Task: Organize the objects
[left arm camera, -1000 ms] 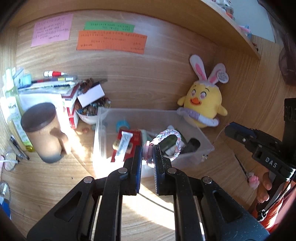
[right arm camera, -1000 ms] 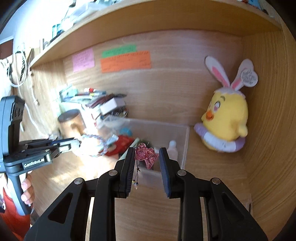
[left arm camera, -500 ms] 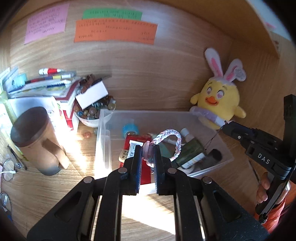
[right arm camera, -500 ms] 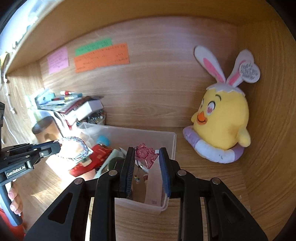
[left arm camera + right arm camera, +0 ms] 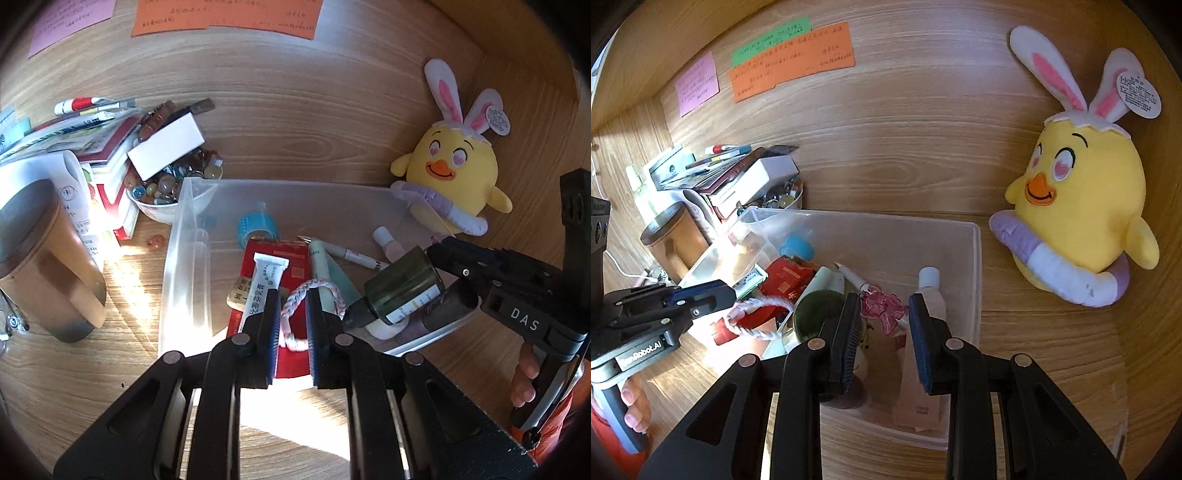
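A clear plastic bin (image 5: 173, 258) (image 5: 975, 266) on the wooden desk holds a red packet (image 5: 291, 266), a white tube (image 5: 266, 280), blue tape, a pen and a dark green bottle (image 5: 402, 291) (image 5: 816, 310). My left gripper (image 5: 291, 299) (image 5: 729, 295) is over the bin, its jaws parted around a pink-and-white braided bracelet (image 5: 295, 314) (image 5: 757, 317) that looks loose between them. My right gripper (image 5: 881, 306) is open over the bin's right half, with a pink charm (image 5: 882, 306) dropping free between its fingers.
A yellow chick plush (image 5: 454, 177) (image 5: 1078, 206) leans in the right corner. A brown lidded mug (image 5: 40, 258), a bowl of glass beads (image 5: 166, 184) and a stack of books and pens (image 5: 92, 140) stand left of the bin. Sticky notes (image 5: 790, 59) hang on the back wall.
Both grippers moved forward and down over the bin. Both have opened: the right let go of the pink charm and the left loosened on the bracelet.
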The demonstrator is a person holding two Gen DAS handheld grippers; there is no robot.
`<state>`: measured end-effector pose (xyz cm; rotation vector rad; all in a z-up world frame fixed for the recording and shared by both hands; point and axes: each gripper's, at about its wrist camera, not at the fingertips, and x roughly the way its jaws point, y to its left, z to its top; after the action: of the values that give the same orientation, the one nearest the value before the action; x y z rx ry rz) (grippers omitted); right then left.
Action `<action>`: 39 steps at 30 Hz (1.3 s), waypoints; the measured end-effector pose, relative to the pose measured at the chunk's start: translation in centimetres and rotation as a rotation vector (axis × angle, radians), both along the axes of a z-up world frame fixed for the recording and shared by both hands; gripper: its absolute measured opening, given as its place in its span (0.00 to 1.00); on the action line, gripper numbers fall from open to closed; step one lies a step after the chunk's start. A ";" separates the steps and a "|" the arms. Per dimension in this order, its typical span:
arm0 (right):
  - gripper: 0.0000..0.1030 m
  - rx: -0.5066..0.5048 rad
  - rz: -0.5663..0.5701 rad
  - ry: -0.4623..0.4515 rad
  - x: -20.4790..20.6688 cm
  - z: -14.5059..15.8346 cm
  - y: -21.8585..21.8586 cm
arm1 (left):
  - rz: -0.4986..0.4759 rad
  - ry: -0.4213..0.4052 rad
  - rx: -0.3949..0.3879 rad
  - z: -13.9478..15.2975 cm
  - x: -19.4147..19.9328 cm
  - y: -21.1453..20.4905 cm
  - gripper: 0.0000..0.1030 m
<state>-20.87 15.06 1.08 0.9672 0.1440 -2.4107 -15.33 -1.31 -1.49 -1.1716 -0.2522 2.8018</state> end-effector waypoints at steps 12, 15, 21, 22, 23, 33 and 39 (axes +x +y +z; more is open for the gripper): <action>0.53 -0.041 0.023 0.006 1.3 1.3 0.8 | -0.001 0.051 -0.034 1.7 1.9 0.5 0.39; 0.54 -0.036 0.033 0.024 2.1 1.8 0.7 | 0.003 0.071 -0.047 2.2 2.7 0.5 0.47; 0.60 -0.037 0.051 0.058 4.2 2.7 1.2 | 0.007 0.120 -0.081 2.9 4.7 0.6 0.63; 0.62 -0.037 0.053 0.064 4.6 2.8 1.3 | 0.010 0.130 -0.088 3.0 5.1 0.6 0.66; 0.65 -0.038 0.055 0.070 4.9 2.9 1.5 | 0.012 0.137 -0.095 3.0 5.4 0.6 0.67; 0.82 -0.038 0.068 0.139 8.7 3.1 2.6 | 0.024 0.192 -0.150 2.8 8.4 1.0 0.93; 0.83 -0.021 0.077 0.134 10.1 2.3 2.4 | 0.013 0.182 -0.139 2.1 9.3 1.2 0.94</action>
<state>-10.76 17.47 3.34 0.7765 0.2003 -2.4010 -6.04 -0.13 0.65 -0.9316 -0.0524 2.9544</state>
